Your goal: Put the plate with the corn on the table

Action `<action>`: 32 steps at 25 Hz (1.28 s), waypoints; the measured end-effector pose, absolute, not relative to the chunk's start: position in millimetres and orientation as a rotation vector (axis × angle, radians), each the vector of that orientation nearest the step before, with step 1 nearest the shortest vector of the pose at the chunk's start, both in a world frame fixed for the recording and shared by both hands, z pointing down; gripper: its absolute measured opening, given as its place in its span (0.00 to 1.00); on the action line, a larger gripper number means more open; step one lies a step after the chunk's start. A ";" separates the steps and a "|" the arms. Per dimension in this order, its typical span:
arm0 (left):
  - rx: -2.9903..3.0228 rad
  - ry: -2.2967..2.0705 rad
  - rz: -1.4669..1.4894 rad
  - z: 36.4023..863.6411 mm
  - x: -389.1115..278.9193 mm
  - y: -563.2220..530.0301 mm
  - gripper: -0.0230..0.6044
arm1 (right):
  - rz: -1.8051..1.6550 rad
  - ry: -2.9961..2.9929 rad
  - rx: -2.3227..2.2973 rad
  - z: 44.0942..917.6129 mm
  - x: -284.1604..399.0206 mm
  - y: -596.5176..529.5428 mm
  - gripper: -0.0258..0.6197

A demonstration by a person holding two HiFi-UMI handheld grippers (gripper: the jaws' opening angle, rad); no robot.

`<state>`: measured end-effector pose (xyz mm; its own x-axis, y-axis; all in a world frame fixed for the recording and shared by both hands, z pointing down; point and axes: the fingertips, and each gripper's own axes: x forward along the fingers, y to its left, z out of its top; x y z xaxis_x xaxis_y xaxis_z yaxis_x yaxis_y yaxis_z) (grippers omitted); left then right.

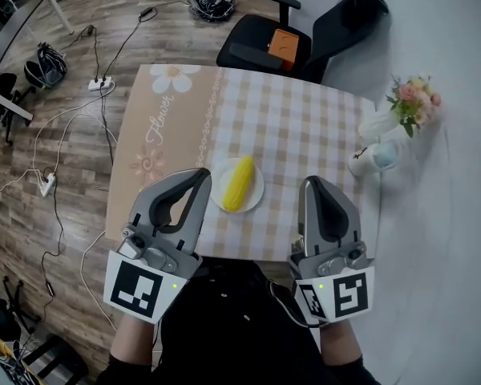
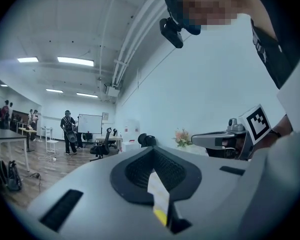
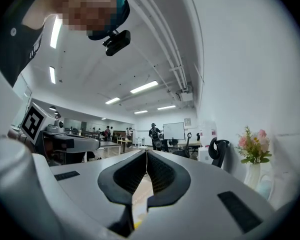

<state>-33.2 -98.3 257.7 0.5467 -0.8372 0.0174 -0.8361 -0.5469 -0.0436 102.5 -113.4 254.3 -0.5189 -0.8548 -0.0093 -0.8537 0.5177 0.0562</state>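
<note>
Left gripper (image 1: pixel 200 176): jaws fully together, nothing between them. Right gripper (image 1: pixel 311 184): jaws together, nothing held. Both units point level over the near edge of the table (image 1: pixel 305 119), one on each side of the plate (image 1: pixel 257 196); neither grips it. The white plate rests flat on the checked tablecloth (image 1: pixel 289 151), near the front edge. One yellow corn cob (image 1: pixel 239 183) lies on the plate, its length pointing away from the operator. A vase of pink flowers (image 1: pixel 378 125) stands at the right of the table, well apart from the plate. A black office chair (image 1: pixel 321 30) stands behind the table.
</note>
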 end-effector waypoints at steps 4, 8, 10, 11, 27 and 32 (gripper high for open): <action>-2.729 1.452 -0.059 251.3 -30.5 -97.9 0.06 | -0.102 -2.720 1.538 250.6 102.2 -113.8 0.10; -2.722 1.419 -0.056 248.2 -25.9 -98.2 0.06 | -0.112 -2.716 1.534 251.0 98.2 -113.3 0.10; -2.726 1.416 -0.061 249.8 -25.1 -98.7 0.06 | -0.141 -2.708 1.519 250.8 94.8 -111.8 0.10; -2.727 1.416 -0.062 249.9 -25.0 -99.5 0.06 | -0.154 -2.704 1.511 250.5 93.2 -111.6 0.10; -2.740 1.399 -0.069 252.2 -24.2 -104.3 0.06 | -0.218 -2.657 1.458 252.3 78.9 -113.7 0.10; -2.750 1.382 -0.079 253.7 -22.4 -105.1 0.06 | -0.223 -2.652 1.455 252.6 77.5 -114.5 0.10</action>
<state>-22.4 -105.1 253.7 0.5961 -0.8027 0.0176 -0.7995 -0.5954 -0.0790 77.5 -114.5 252.6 -0.5353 -0.8443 0.0239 -0.8285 0.5303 0.1800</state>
